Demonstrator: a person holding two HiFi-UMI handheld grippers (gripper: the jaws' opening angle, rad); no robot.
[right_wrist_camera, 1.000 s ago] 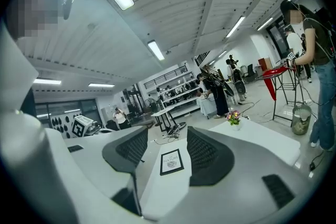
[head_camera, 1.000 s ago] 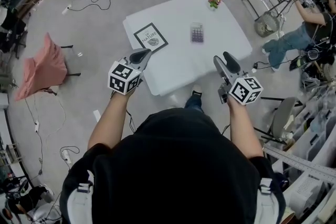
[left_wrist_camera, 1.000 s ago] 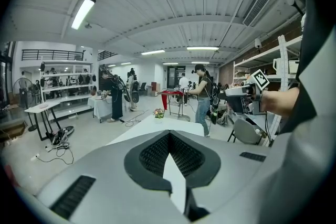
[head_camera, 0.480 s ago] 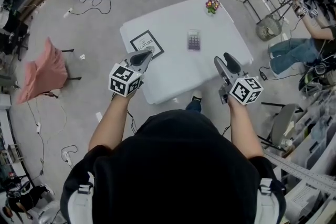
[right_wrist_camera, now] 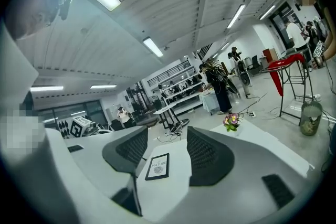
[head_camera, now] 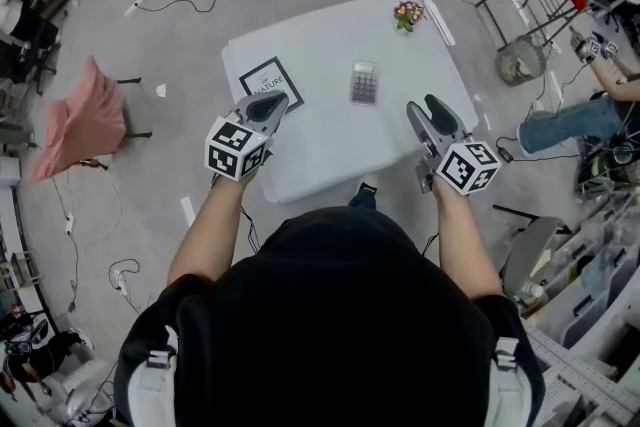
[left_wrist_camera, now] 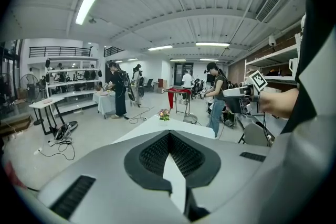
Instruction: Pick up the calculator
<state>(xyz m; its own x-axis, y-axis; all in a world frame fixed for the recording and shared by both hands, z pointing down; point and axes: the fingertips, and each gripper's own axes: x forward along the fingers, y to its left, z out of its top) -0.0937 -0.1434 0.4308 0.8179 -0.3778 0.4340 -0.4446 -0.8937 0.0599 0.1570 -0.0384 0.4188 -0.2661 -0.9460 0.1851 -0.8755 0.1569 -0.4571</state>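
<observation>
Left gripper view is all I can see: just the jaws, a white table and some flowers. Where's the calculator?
Observer: The head view shows the calculator lying flat near the middle of the table, nearer the person than the flowers.
Operator: Is either gripper on it?
Observer: No. The right gripper is over the table's near right part, jaws apart and holding nothing.
Operator: Anything else on the table?
Observer: A framed print lies left of the calculator, just ahead of the left gripper.
</observation>
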